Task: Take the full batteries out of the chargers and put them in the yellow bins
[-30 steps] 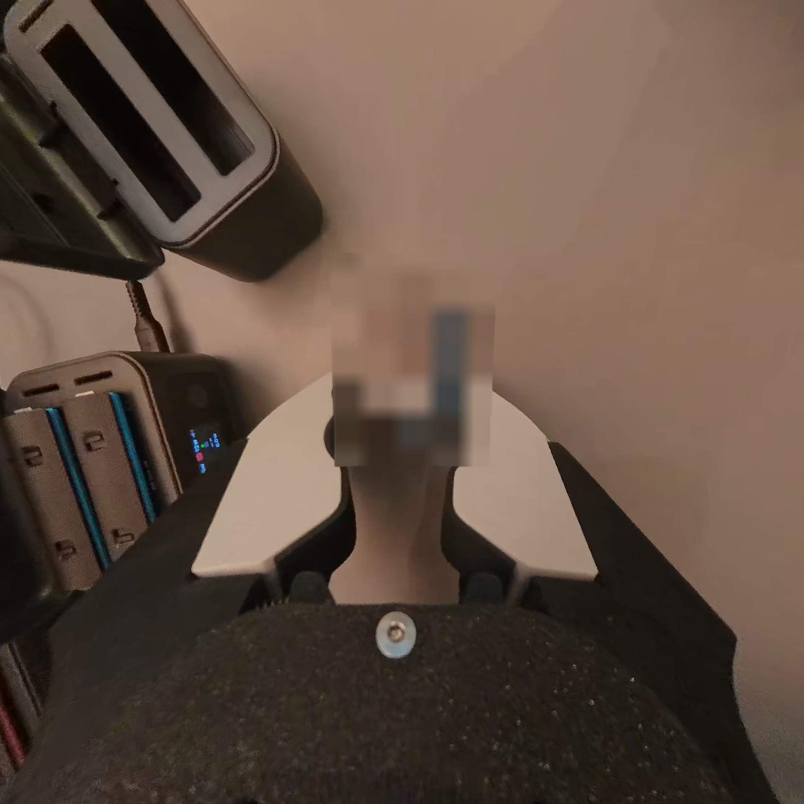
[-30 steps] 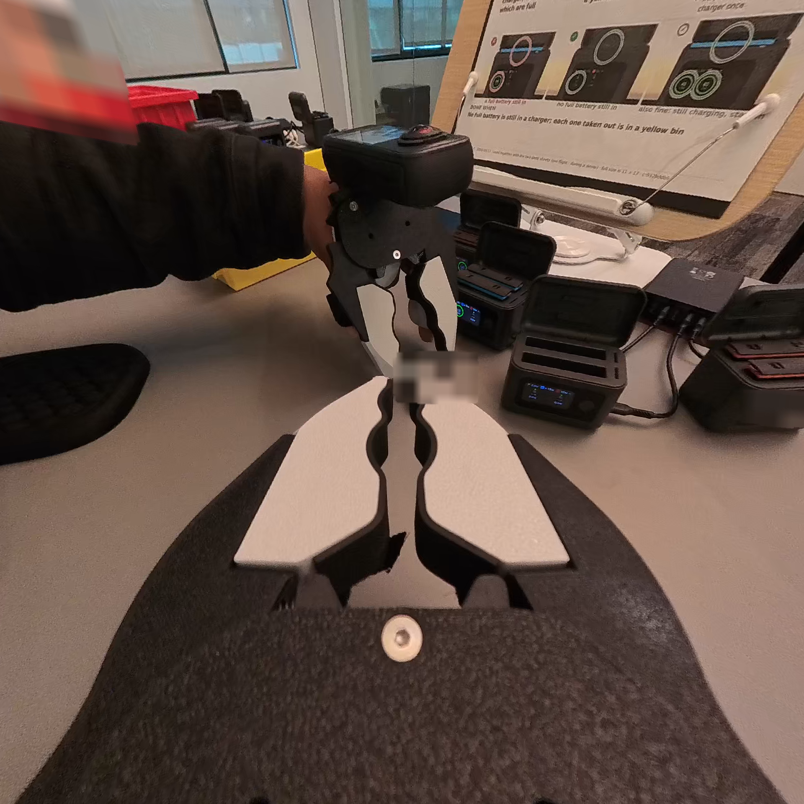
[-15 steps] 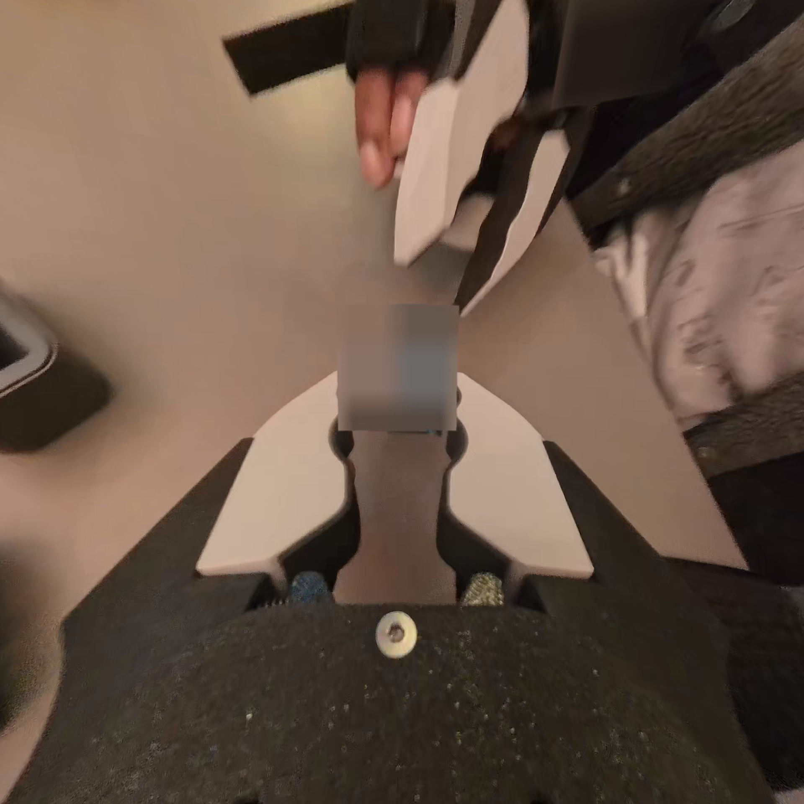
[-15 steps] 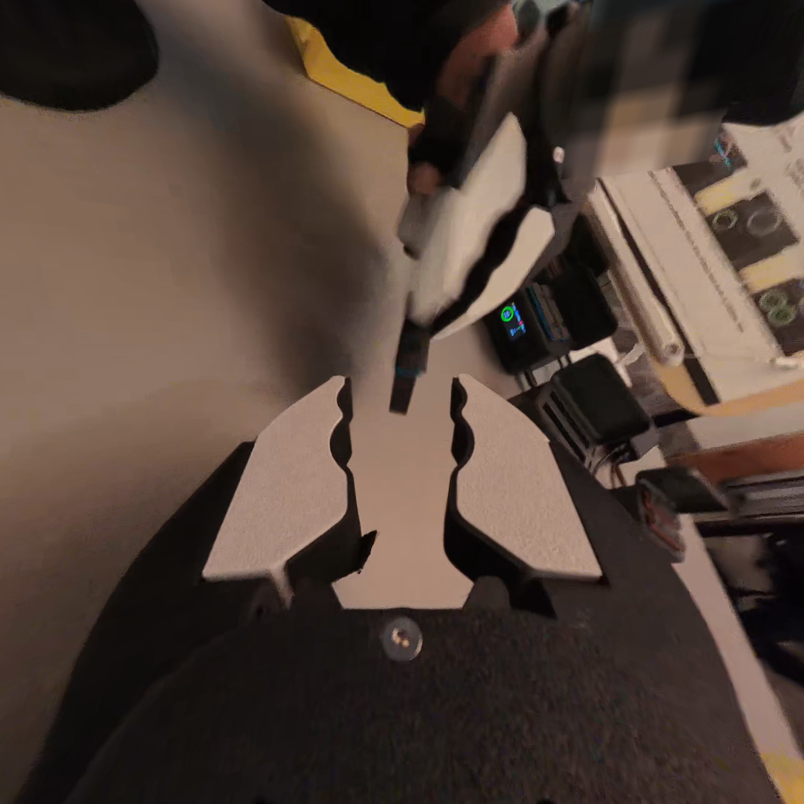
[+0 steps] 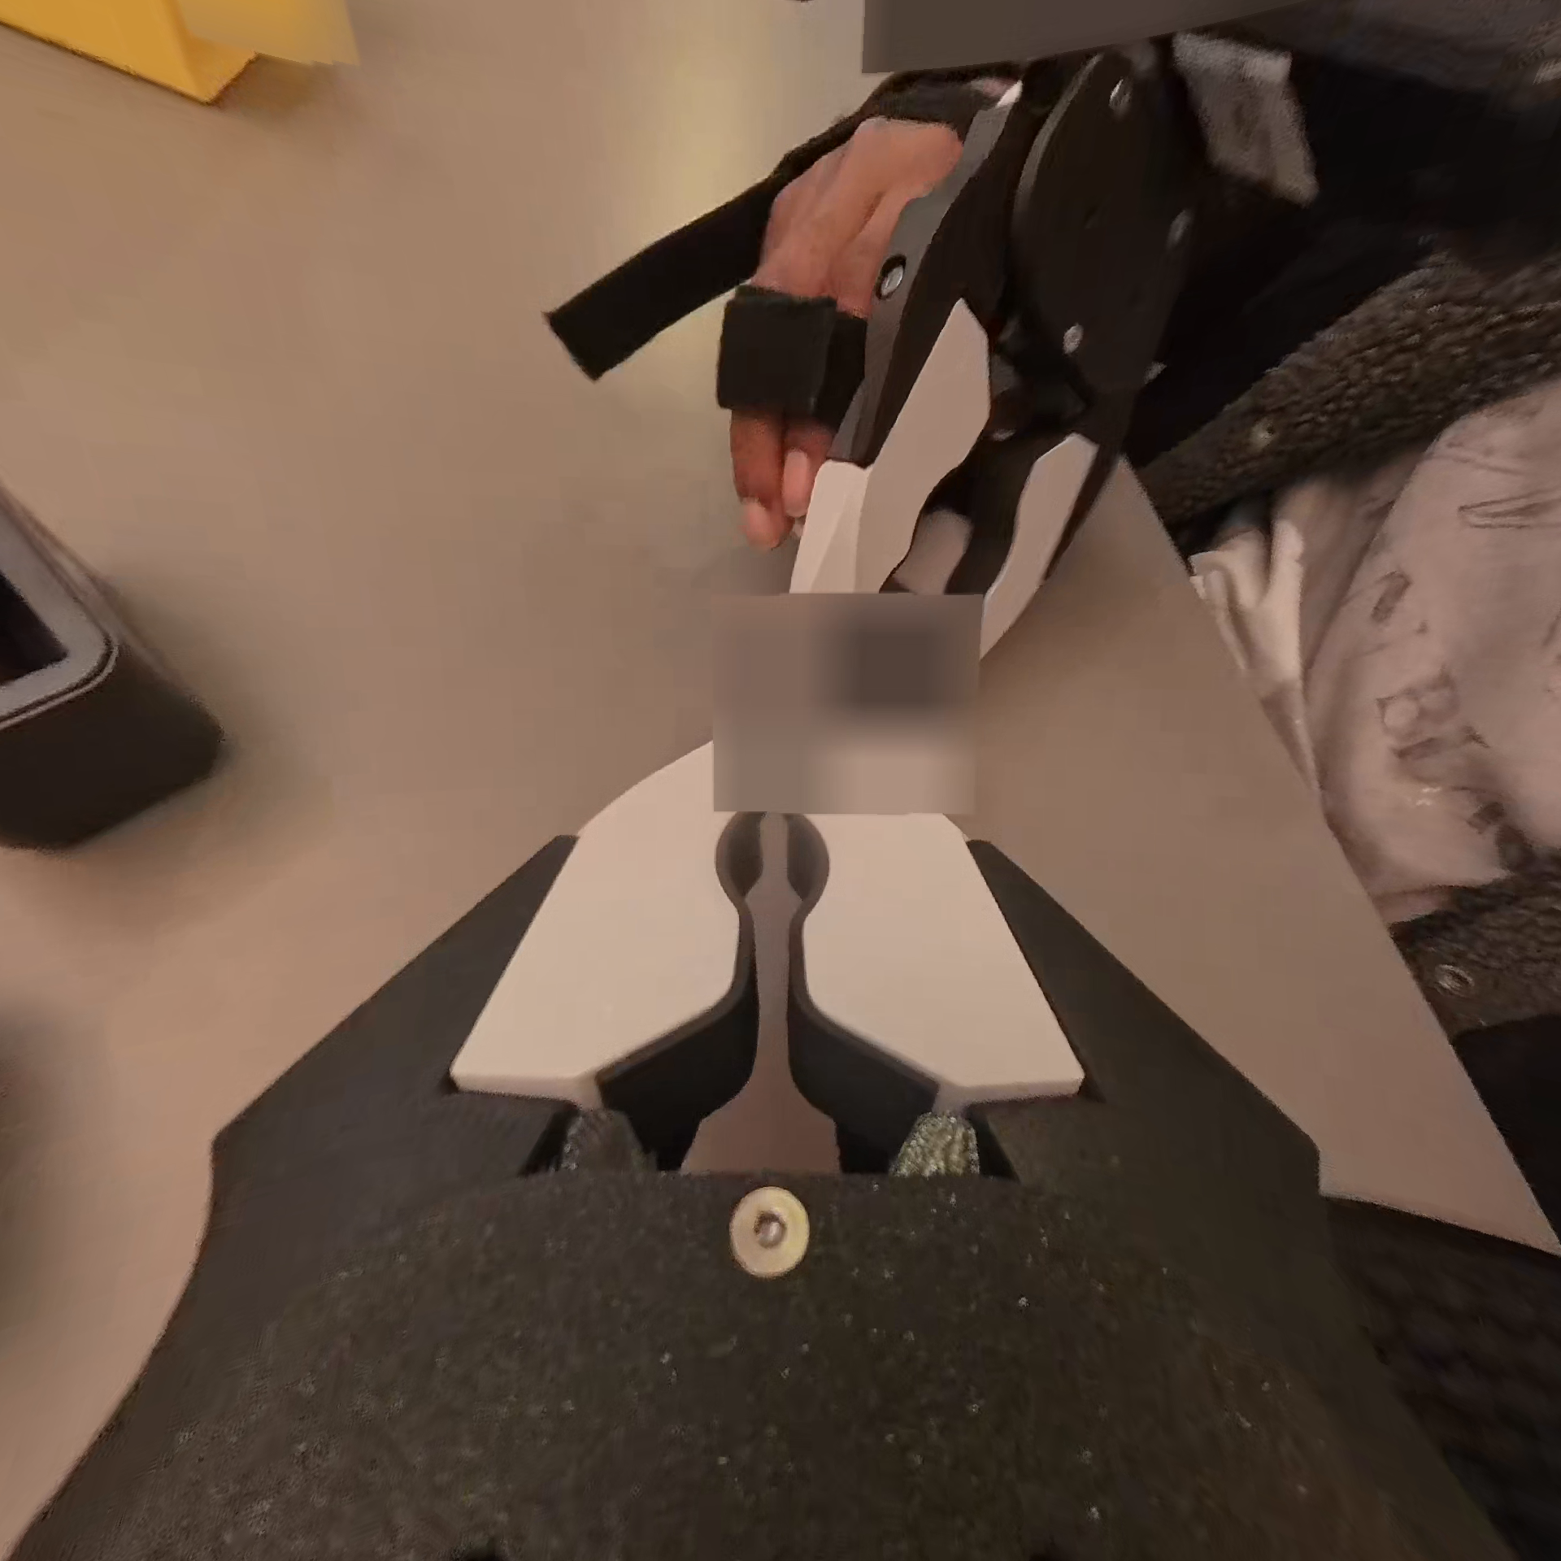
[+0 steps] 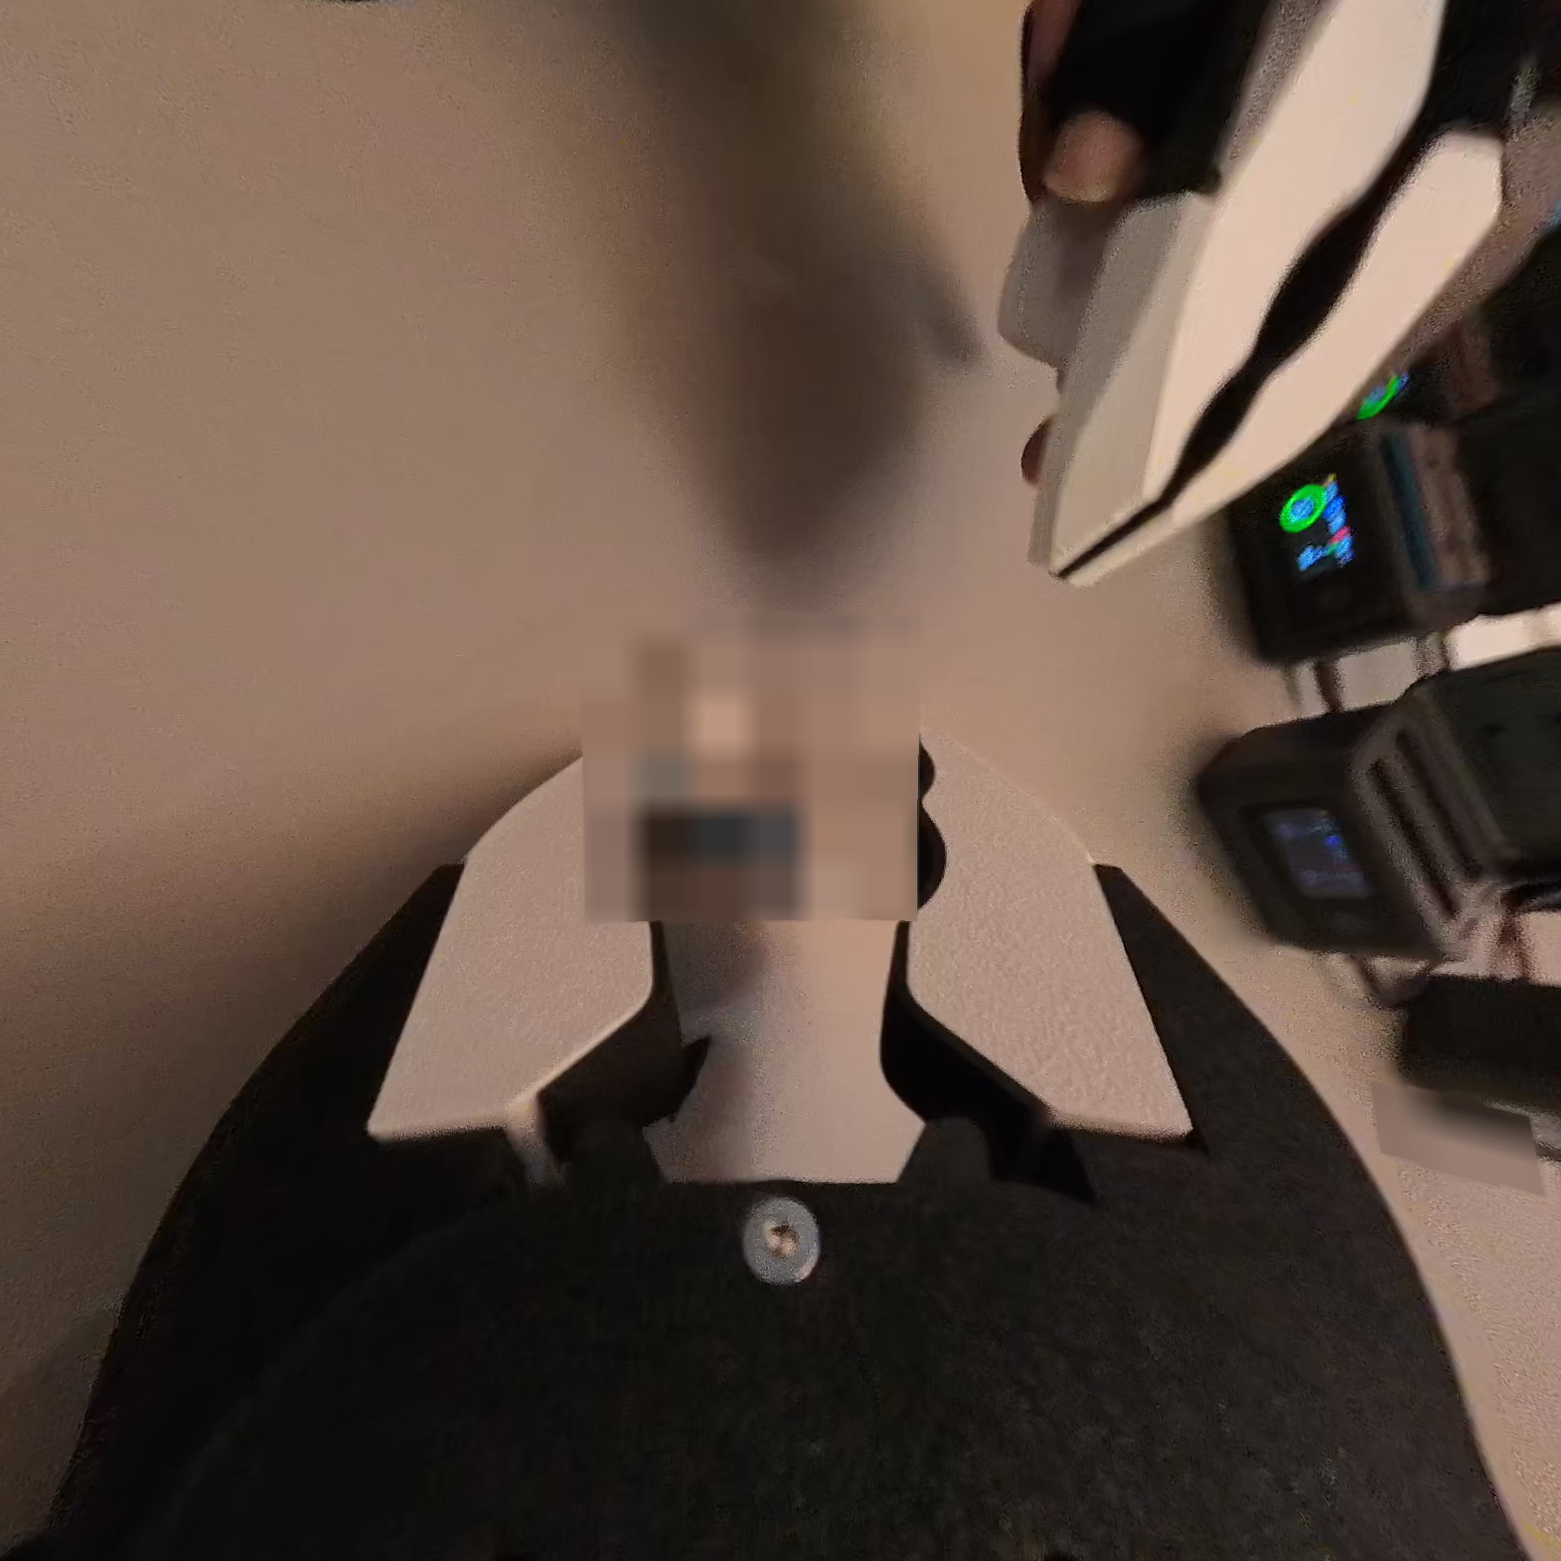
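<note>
so where's the battery? honestly can't pin it down. There's a blurred patch right over the tips of the right gripper, so if a battery is there, it's hidden. The fingers on that one are spread pretty wide, but whether they're pinching something I can't tell

The left gripper has its fingers pressed nearly together with just a thin slit between them, and nothing shows in that slit. It points at the bare table, with the person's hand and the right gripper just beyond

Off to the side in the right wrist view sit the chargers. One has a green ring lit on its display and blue-edged batteries seated in it, so I'd say that one isn't emptied yet. The nearer charger looks like it has bare slots, though it's blurry. Another charger pokes in at the left wrist view's edge

A corner of a yellow bin is well away from both grippers, contents not visible

My read: somewhere mid-task, at least one charger to unload, and nothing being dropped in a bin right now
</note>
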A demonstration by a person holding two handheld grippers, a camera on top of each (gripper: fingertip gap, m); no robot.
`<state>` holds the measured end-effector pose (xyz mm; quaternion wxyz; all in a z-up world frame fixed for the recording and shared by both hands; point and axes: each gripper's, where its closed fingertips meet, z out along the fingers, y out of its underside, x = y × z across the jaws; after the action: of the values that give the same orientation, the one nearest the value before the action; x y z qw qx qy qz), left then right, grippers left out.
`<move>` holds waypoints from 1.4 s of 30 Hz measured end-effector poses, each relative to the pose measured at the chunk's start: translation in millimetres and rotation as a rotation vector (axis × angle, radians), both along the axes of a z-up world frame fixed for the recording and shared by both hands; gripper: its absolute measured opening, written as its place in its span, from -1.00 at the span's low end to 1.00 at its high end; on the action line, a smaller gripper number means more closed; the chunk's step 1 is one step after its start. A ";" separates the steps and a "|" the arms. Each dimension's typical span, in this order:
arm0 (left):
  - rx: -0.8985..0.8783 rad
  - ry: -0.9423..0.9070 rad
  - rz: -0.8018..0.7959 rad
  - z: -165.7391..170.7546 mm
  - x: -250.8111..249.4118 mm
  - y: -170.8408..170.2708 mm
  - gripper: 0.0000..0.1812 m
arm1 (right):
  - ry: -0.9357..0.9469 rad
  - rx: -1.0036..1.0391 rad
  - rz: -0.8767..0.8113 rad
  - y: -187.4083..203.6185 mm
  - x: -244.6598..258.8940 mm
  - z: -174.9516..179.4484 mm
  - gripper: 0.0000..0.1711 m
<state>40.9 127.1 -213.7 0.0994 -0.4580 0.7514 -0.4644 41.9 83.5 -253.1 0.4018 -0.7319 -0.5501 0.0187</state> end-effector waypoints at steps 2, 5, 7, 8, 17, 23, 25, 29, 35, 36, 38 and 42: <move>0.048 -0.010 0.031 -5.1 -1.2 0.1 -0.94 | 0.048 -0.143 -0.057 -4.2 -1.4 -5.8 -0.09; 0.137 -0.058 0.088 -10.0 -1.0 -1.7 -0.80 | 0.070 -0.302 -0.110 -12.9 -1.9 -17.2 0.06; 0.179 -0.083 0.118 -11.8 -3.1 -4.7 -0.75 | 0.083 -0.358 -0.177 -12.6 1.9 -21.4 0.07; 0.205 -0.099 0.138 -12.1 -4.0 -5.1 -0.74 | 0.089 -0.377 -0.211 -11.2 4.5 -24.0 0.02; 0.606 -0.319 0.227 -3.6 -11.6 -12.6 -0.59 | 0.271 -0.482 -0.334 -10.0 10.5 -18.7 -0.29; 0.947 -0.508 0.095 1.2 -10.4 -48.5 -0.54 | 0.568 -0.740 -0.251 -26.2 0.8 30.9 -0.29; 1.020 -0.567 0.085 7.0 -6.5 -56.6 -0.56 | 0.590 -0.803 -0.214 -32.0 -0.4 47.3 -0.29; 1.140 -0.700 0.139 26.0 1.8 -63.9 -0.77 | 0.599 -0.896 -0.183 -40.0 -2.6 74.3 -0.29; 1.038 -0.841 0.225 50.2 -0.5 -75.8 -0.88 | 0.716 -0.836 -0.155 -36.0 -6.0 102.8 -0.51; 1.007 -0.852 0.237 54.7 -1.1 -77.2 -0.88 | 0.760 -0.819 -0.123 -37.0 -7.7 109.8 -0.44; 0.914 -0.852 0.266 59.4 -2.3 -76.9 -0.88 | 0.796 -0.732 -0.082 -36.9 -9.7 117.8 -0.29; 0.662 -0.836 0.266 63.3 -5.7 -82.4 -0.88 | 0.729 -0.339 0.048 -35.4 -5.0 139.1 -0.23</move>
<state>35.2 44.7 -150.4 0.5859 -0.2698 0.6896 -0.3292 36.8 48.2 -114.0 0.4436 -0.7201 -0.3777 0.3767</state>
